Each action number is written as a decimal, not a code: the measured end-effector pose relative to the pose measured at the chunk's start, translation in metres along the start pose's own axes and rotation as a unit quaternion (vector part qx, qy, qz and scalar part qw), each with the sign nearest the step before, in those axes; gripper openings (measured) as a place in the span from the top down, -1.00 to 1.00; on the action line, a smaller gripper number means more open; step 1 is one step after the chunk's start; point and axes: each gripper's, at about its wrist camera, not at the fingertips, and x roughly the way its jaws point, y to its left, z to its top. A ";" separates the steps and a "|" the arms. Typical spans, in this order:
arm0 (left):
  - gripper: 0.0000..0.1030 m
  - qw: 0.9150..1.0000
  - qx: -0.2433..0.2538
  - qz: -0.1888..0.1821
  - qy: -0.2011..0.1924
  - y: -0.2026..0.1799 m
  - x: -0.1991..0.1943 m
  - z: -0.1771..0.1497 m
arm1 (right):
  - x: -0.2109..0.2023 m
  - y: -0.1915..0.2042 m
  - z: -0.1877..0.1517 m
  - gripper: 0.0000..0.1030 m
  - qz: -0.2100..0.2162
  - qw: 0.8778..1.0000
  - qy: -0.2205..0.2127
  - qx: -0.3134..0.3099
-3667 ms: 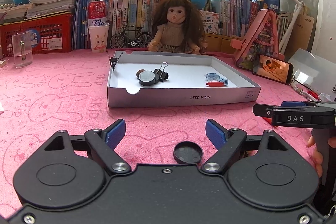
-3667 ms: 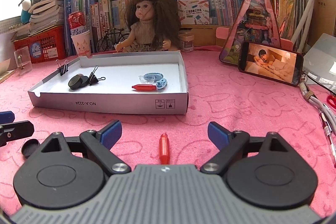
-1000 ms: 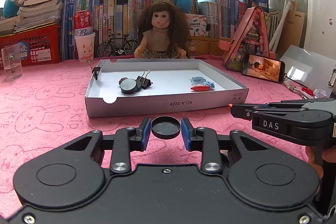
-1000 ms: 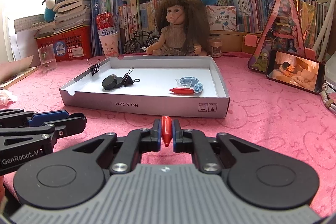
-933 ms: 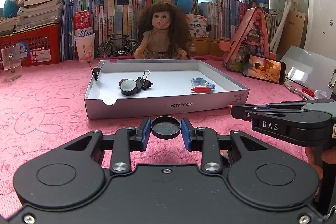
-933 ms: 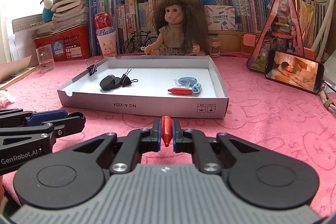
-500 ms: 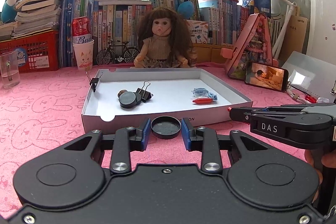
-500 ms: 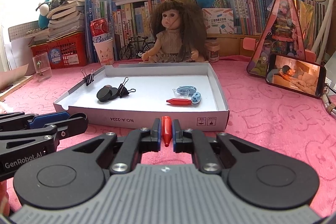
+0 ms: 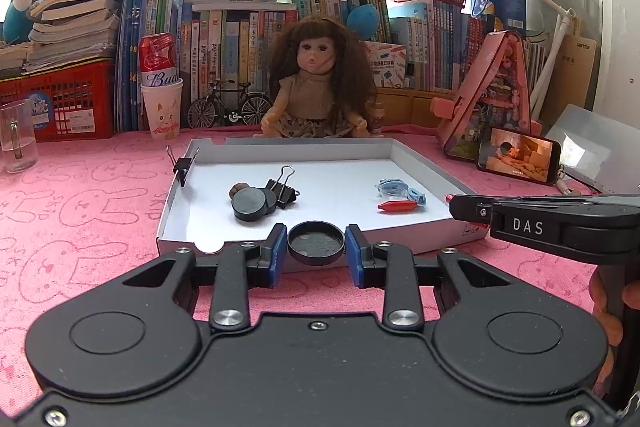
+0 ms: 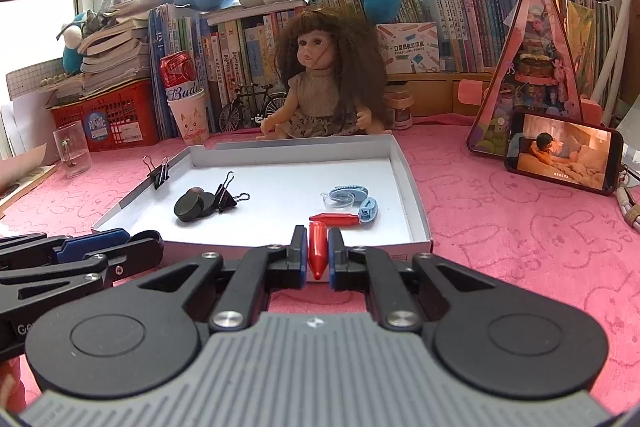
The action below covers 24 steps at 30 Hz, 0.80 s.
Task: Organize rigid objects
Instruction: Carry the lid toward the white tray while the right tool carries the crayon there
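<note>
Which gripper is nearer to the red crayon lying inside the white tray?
Right. The right gripper faces the red crayon just beyond its tip; the left gripper faces the black discs, farther left.

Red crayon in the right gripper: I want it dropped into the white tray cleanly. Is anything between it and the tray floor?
Only the tray's low front wall lies ahead of the red crayon. Beyond it, another red crayon and a blue clip lie just inside, so land short or aside of them.
</note>
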 end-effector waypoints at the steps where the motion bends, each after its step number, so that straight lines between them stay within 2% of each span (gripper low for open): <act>1: 0.42 1.000 -0.001 0.001 -0.001 0.001 0.001 0.001 | 0.000 -0.001 0.001 0.74 -0.001 1.000 -0.001 0.000; 14: 0.42 1.000 -0.003 0.008 -0.003 0.007 0.017 0.016 | 0.012 -0.016 0.011 0.74 -0.010 1.000 0.001 0.026; 24: 0.42 1.000 -0.018 0.015 0.003 0.013 0.040 0.028 | 0.031 -0.012 0.021 0.74 -0.002 0.999 0.003 0.041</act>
